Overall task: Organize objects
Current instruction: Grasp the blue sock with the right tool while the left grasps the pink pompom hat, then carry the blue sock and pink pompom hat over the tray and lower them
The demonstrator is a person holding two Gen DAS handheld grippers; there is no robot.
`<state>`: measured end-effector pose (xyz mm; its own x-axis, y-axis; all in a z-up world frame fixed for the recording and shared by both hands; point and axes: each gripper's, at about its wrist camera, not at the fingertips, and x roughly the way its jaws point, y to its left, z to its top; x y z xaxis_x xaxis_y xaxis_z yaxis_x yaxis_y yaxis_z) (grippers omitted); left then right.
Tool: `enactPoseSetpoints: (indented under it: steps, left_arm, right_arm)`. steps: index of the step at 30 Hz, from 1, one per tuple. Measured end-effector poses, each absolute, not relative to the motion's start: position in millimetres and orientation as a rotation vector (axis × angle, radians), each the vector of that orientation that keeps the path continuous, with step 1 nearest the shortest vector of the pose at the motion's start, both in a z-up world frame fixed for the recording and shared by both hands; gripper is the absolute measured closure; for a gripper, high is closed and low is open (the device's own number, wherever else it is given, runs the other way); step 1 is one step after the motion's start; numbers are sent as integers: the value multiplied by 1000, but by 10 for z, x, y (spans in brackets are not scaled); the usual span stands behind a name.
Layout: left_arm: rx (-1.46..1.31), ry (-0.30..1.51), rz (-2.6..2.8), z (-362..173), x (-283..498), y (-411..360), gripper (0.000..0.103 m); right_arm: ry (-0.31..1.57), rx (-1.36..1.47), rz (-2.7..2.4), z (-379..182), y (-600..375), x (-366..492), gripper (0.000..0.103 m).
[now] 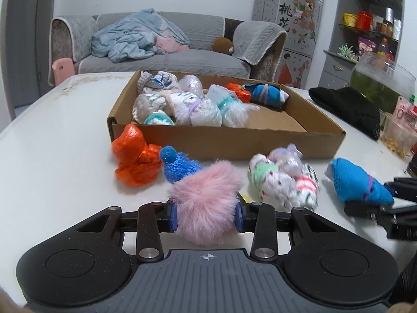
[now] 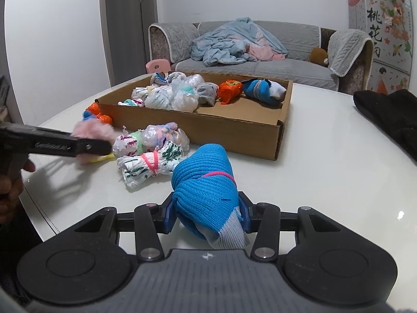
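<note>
A pink fluffy pom-pom [image 1: 206, 198] sits between the blue pads of my left gripper [image 1: 207, 215], which is shut on it just above the white table. My right gripper [image 2: 207, 215] is shut on a rolled blue knitted sock [image 2: 206, 193] bound with a pink band. That sock [image 1: 359, 182] also shows at the right of the left wrist view. A shallow cardboard box [image 1: 224, 140] behind holds several tied bundles and a blue sock roll [image 1: 265, 94]. In front of it lie an orange plastic bundle [image 1: 135, 159], a small blue knitted hat [image 1: 177, 164] and white bag bundles [image 1: 284, 177].
The white table [image 2: 325, 156] carries a black cloth [image 1: 349, 109] at the right, beside a glass tank [image 1: 383, 80] and a plastic container [image 1: 398, 133]. A grey sofa [image 2: 260, 60] with a blue blanket stands behind. A person's hand [image 2: 10, 185] holds the left gripper.
</note>
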<state>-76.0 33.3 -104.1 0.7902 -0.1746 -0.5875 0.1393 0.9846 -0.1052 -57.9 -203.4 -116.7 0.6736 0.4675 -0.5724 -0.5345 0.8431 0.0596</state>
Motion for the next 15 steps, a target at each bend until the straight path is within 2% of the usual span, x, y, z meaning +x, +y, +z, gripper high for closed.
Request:
enactPoseSetpoints:
  steps: [9,15]
  left_arm:
    - [5,624,-176,-937,-997,292,58]
    - [62,568,-230,-615,-1084,217,58]
  right_arm:
    - [611,-116,556,-1165,-2150,-606,60]
    - [602,-120,532,-1060,-2361,-621,60]
